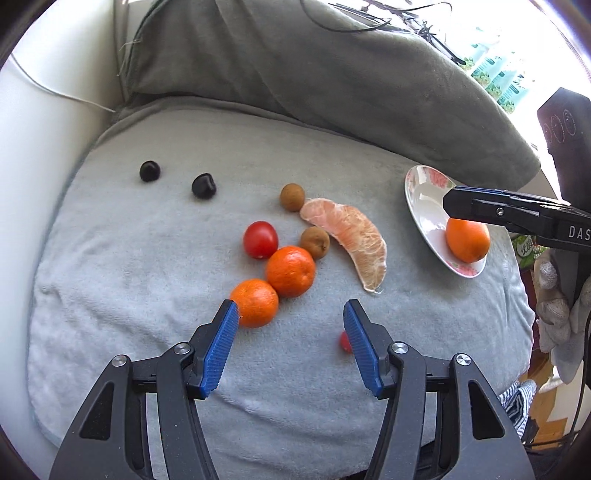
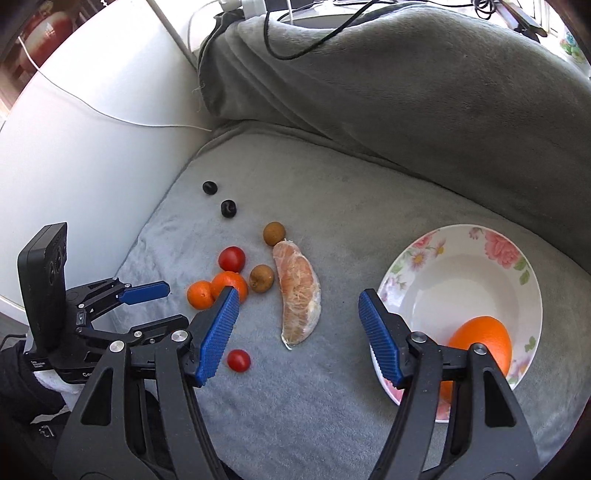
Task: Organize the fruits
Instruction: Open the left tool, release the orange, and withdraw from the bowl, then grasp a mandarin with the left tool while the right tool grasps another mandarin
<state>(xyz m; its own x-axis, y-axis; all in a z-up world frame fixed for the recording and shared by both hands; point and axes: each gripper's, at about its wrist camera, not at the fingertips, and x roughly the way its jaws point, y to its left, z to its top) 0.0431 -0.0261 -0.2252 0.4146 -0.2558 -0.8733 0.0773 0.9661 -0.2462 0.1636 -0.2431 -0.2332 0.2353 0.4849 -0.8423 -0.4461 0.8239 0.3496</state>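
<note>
Fruits lie on a grey towel [image 1: 147, 288]: two tangerines [image 1: 290, 271] [image 1: 255, 302], a red tomato [image 1: 260, 239], two brown longans [image 1: 314, 242] [image 1: 292, 197], a pomelo segment [image 1: 351, 236], two dark fruits [image 1: 149, 171] [image 1: 204, 185] and a small cherry tomato [image 2: 238, 360]. A flowered bowl [image 2: 491, 254] on the right holds one orange [image 2: 484, 341]. My left gripper [image 1: 290, 314] is open and empty just short of the nearer tangerine. My right gripper [image 2: 297, 301] is open and empty, above the bowl's left rim; it also shows in the left wrist view [image 1: 452, 203].
A dark grey cushion [image 2: 424, 85] backs the towel. A white armrest [image 2: 74, 147] with a thin white cable [image 2: 129, 120] lies to the left. Black cables [image 2: 314, 33] run across the cushion top. The towel's front edge drops off near me.
</note>
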